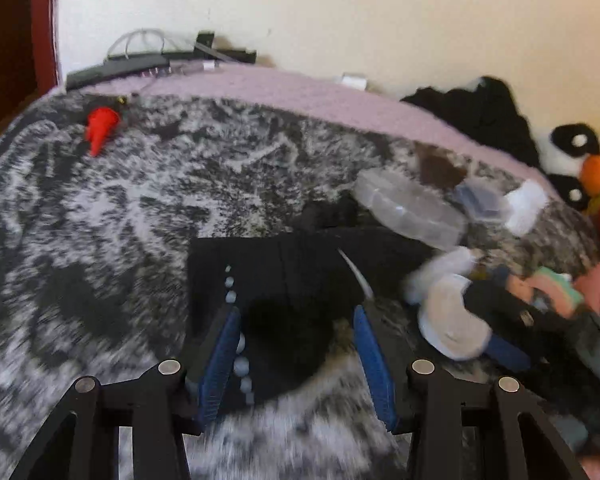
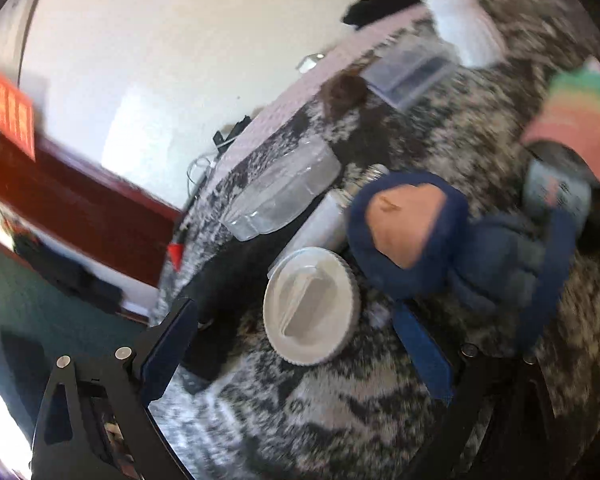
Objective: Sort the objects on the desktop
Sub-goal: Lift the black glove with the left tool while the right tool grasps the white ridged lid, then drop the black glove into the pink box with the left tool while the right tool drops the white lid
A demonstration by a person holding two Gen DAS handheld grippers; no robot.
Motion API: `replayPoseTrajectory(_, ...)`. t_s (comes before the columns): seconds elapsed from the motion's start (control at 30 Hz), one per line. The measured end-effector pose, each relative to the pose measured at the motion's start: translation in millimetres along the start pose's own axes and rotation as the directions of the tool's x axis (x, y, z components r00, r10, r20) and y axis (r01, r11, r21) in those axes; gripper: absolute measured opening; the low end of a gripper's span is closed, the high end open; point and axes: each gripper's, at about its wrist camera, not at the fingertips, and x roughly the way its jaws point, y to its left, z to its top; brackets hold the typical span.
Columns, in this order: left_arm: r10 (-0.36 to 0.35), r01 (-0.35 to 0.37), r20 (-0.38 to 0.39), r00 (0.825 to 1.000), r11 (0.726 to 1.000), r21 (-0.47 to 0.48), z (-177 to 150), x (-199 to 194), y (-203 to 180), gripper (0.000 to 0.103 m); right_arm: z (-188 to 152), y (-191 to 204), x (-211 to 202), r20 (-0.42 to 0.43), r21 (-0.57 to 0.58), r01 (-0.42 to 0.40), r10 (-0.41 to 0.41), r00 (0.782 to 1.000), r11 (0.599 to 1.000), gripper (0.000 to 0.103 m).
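Note:
My left gripper [image 1: 296,312] is open, its blue pads either side of a black cloth item with white dots [image 1: 284,280] lying on the grey-and-white blanket [image 1: 120,208]. To its right lie a white round lid [image 1: 452,320], a clear plastic container [image 1: 412,208] and a small doll in blue [image 1: 500,312]. My right gripper [image 2: 296,332] is open and tilted, just above the white ribbed lid [image 2: 312,308]. The blue-hooded doll [image 2: 412,228] lies right of the lid, near the right pad. The clear container [image 2: 284,196] lies beyond.
A red cone [image 1: 100,126] lies far left on the blanket. Black cases and cables [image 1: 140,64] sit along the wall. A small clear box [image 1: 482,200], a white piece [image 1: 526,204], a panda plush [image 1: 580,160] and black clothing [image 1: 480,112] crowd the right. A rainbow-striped item [image 2: 580,120] lies at right.

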Motion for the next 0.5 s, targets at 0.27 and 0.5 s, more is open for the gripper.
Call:
replayPoseTrajectory(0.27,0.005,-0.003,-0.05,0.999,0.999,0.04,2.4,42.6,-19.3,0.078,6.1,-2.0,18.8,-0.063,-0.059,-0.02,0.016,0.998,0.998,0.041)
replayPoseTrajectory(0.5,-0.028,0.024,-0.048,0.998,0.996,-0.083,-2.4,17.4,-4.3,0.015,0.1,-12.2,-0.9,-0.08,-0.029,-0.023,0.021,0.997,0.999,0.04)
